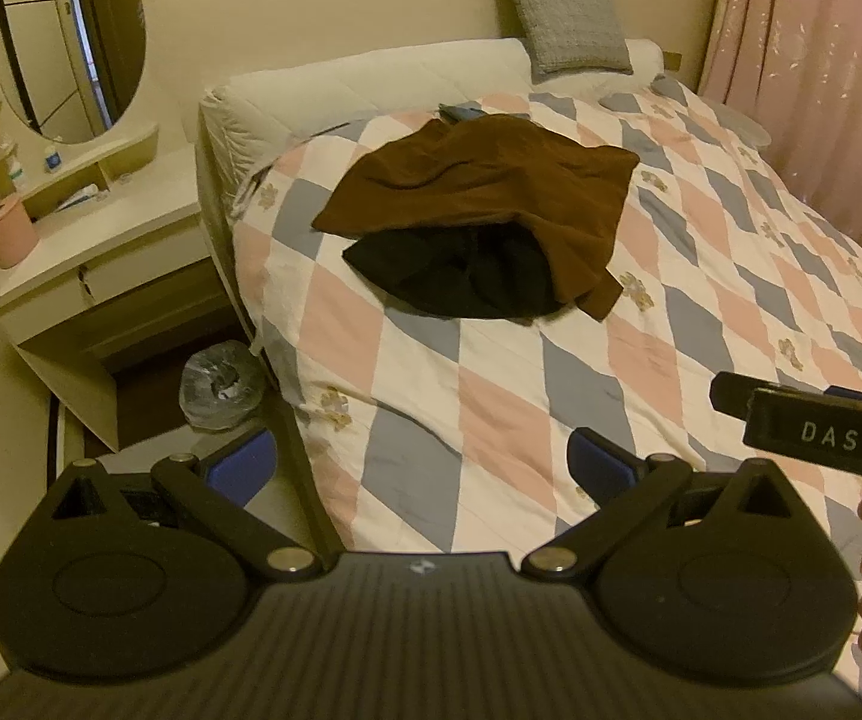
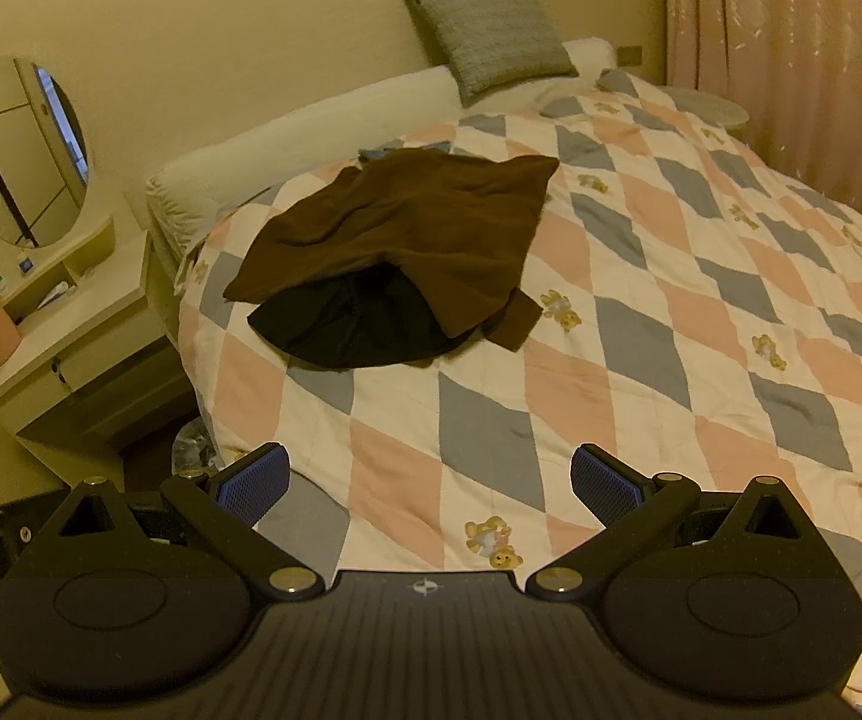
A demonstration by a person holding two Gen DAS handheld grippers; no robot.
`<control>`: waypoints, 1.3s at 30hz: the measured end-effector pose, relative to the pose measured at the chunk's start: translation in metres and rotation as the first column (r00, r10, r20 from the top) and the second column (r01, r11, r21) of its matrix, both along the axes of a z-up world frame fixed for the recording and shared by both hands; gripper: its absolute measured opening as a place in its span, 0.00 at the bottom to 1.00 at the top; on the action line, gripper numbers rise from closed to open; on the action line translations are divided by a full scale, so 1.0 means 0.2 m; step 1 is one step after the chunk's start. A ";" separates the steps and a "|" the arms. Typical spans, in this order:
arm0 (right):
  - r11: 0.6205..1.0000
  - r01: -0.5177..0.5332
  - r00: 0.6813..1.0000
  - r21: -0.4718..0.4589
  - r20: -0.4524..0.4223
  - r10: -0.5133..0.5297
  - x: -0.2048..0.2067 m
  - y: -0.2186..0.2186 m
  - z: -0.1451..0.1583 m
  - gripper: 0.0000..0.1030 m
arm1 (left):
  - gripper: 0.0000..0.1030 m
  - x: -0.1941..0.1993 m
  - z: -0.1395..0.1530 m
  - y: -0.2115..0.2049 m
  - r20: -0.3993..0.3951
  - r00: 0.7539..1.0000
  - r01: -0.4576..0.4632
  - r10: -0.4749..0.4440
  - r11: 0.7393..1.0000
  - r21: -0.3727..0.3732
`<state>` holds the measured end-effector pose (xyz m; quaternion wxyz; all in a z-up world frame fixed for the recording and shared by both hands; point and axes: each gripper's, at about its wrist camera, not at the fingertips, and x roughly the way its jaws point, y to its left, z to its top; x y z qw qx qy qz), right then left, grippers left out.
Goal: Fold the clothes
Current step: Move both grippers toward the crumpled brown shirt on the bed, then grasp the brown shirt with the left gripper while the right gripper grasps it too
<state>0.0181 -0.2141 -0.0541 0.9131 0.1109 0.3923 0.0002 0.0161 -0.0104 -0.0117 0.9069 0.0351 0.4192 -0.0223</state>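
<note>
A crumpled brown garment [image 1: 479,192] lies on the quilted bed [image 1: 701,312], partly over a black garment [image 1: 461,276]. Both also show in the right wrist view, the brown garment [image 2: 407,228] above the black garment [image 2: 353,324]. A small blue-grey item [image 1: 461,113] peeks out behind the brown one. My left gripper [image 1: 422,468] is open and empty, held above the bed's near edge, well short of the clothes. My right gripper [image 2: 431,483] is open and empty over the quilt [image 2: 671,360]. The right gripper's body [image 1: 815,426] shows at the right of the left wrist view.
A white dressing table [image 1: 89,252] with an oval mirror [image 1: 71,36] and a pink bin [image 1: 8,234] stands left of the bed. A plastic-lined bin [image 1: 221,384] sits on the floor. A grey pillow [image 1: 563,18] leans at the headboard. Pink curtains [image 1: 821,60] hang on the right.
</note>
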 end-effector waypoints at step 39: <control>0.741 0.447 0.892 0.500 -0.186 -0.413 0.59 -0.31 -0.51 1.00 | 0.96 1.18 -0.57 0.05 -0.175 0.954 0.257 -0.245 0.965 0.046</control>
